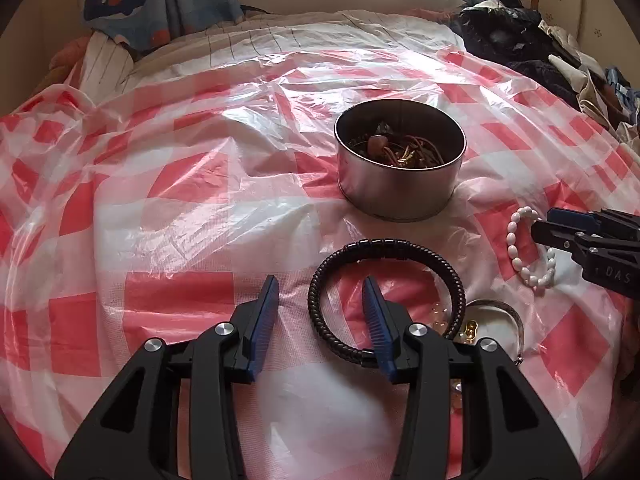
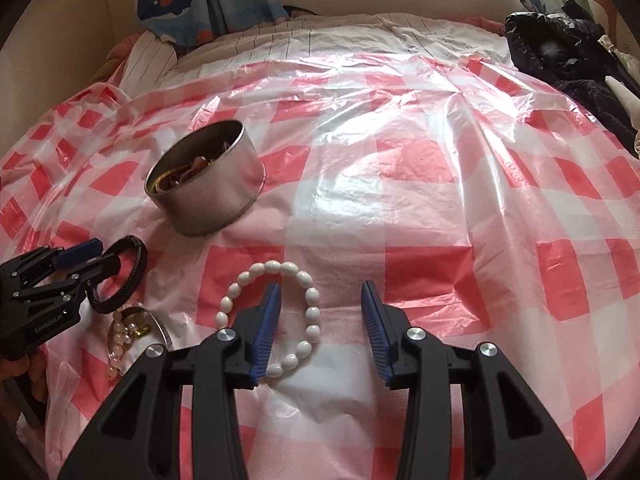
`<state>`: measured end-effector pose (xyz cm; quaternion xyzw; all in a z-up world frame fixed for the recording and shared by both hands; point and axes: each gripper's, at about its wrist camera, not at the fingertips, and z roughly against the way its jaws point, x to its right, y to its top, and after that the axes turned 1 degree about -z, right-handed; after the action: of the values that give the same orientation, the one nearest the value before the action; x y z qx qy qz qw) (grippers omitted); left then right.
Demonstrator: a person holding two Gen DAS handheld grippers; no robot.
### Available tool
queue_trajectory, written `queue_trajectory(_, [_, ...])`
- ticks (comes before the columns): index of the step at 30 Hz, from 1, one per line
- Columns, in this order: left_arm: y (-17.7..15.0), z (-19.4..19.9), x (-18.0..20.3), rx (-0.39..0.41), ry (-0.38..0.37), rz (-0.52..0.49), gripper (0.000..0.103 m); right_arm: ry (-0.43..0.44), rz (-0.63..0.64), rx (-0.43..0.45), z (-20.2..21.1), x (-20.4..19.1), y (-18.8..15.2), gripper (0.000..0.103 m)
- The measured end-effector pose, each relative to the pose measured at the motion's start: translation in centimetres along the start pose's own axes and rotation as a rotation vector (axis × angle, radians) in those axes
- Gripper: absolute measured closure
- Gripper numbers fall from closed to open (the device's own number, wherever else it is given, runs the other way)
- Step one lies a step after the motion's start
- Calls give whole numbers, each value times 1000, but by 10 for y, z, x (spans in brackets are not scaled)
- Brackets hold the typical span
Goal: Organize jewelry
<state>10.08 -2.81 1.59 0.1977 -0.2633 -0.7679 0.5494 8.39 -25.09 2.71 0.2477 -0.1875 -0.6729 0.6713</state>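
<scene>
A black braided bracelet (image 1: 384, 245) lies on the red-and-white checked plastic sheet (image 1: 180, 200). My left gripper (image 1: 320, 284) is open over it, one finger inside the ring and the ring's left side between the jaws, untouched by the pads. A white bead bracelet (image 2: 312, 312) lies under my right gripper (image 2: 320, 288), which is also open, its left finger inside the loop. Behind them stands a round metal tin (image 1: 400, 188) holding tangled jewelry. In the opposite views I see the right gripper (image 1: 546, 224) at the white beads (image 1: 510, 240) and the left gripper (image 2: 106, 254) at the black bracelet (image 2: 138, 264).
A silver bangle (image 1: 510, 308), a small gold piece (image 1: 472, 326) and pale pink beads (image 2: 116, 344) lie between the two bracelets. Dark clothes (image 1: 520, 44) are piled at the back right. A whale-print curtain (image 1: 120, 0) hangs at the back left.
</scene>
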Motion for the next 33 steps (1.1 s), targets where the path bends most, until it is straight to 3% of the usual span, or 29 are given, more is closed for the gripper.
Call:
queue_trajectory(1, [-1,0,1,5,7,-2,71,-9,13,-7,-2,-3,-1,68])
queue_trajectory(2, [-1,0,1,5,3,-4,93,-10,32,-10,-2,-6,-2,84])
queue_trajectory(3, [-1,0,1,6,3,-5,96,2,47,-16,-3,-9,-3,93])
queue_trajectory(9, [1,18,-5,95,27,37,97,65,69,82,17,-21,-4,95])
queue_trajectory(13, [0,11,-11,65,30,71,97,59,46,85,17,-15,0,95])
queue_trajectory(15, [-1,7,-14,50,26,85,97,52,32,57,13,-11,2,87])
queue_trajectory(16, [-2,6,-15,49,29,88,96,46,26,55,12,-9,2,71])
queue_trajectory(17, [-2,6,-15,49,29,87,96,46,24,54,12,-9,2,66])
queue_trajectory(22, [-3,2,-11,35,28,69,82,45,49,-3,0,-14,-2,66])
queue_trajectory(24, [-4,-2,-7,20,24,48,76,22,69,-22,-6,-18,-5,67])
queue_trajectory(26, [-5,-4,-2,18,38,26,76,18,85,-24,-6,-19,-6,83])
queue_trajectory(27, [-5,-3,-1,23,29,20,78,24,87,-24,-6,-20,-6,90])
queue_trajectory(28, [-6,-2,-1,27,23,19,88,32,85,-21,-5,-20,-7,95])
queue_trajectory(29, [-6,-1,-1,31,16,23,96,39,79,-11,-3,-20,-7,95])
queue_trajectory(33, [-6,1,-1,40,16,21,96,61,50,35,6,-16,-4,95])
